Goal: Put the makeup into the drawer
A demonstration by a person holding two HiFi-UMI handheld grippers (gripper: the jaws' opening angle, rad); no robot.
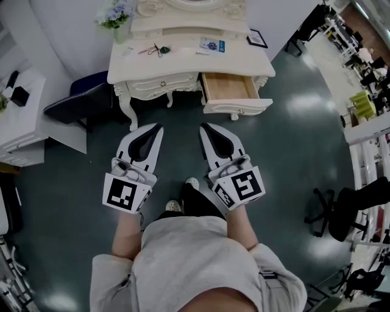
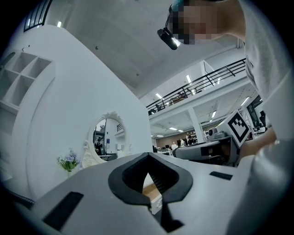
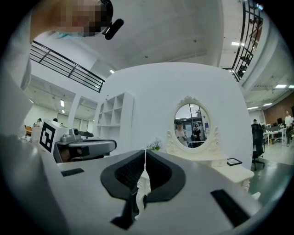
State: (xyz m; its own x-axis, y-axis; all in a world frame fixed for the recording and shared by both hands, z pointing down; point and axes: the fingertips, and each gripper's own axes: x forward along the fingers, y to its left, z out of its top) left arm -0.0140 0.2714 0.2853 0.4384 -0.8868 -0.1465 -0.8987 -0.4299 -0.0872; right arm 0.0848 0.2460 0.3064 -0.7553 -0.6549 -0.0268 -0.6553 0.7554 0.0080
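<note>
A white dressing table [image 1: 189,64] stands ahead of me with its right drawer [image 1: 226,86] pulled open and showing a bare wooden bottom. On the tabletop lie small makeup items: a dark round piece with thin handles [image 1: 159,50], a white stick [image 1: 202,52] and a blue-printed packet [image 1: 212,44]. My left gripper [image 1: 159,126] and right gripper [image 1: 203,126] are side by side over the floor, short of the table and pointing at it. Both are shut and hold nothing. The right gripper view shows the oval mirror [image 3: 192,121] beyond the right gripper's tips [image 3: 145,151]. In the left gripper view the left gripper's tips [image 2: 148,154] meet.
A flower vase [image 1: 116,15] and a small picture frame [image 1: 256,38] stand on the tabletop. A dark blue seat [image 1: 79,100] and a white cabinet [image 1: 24,122] are to the left of the table. At the right are a black office chair [image 1: 347,207] and white racks.
</note>
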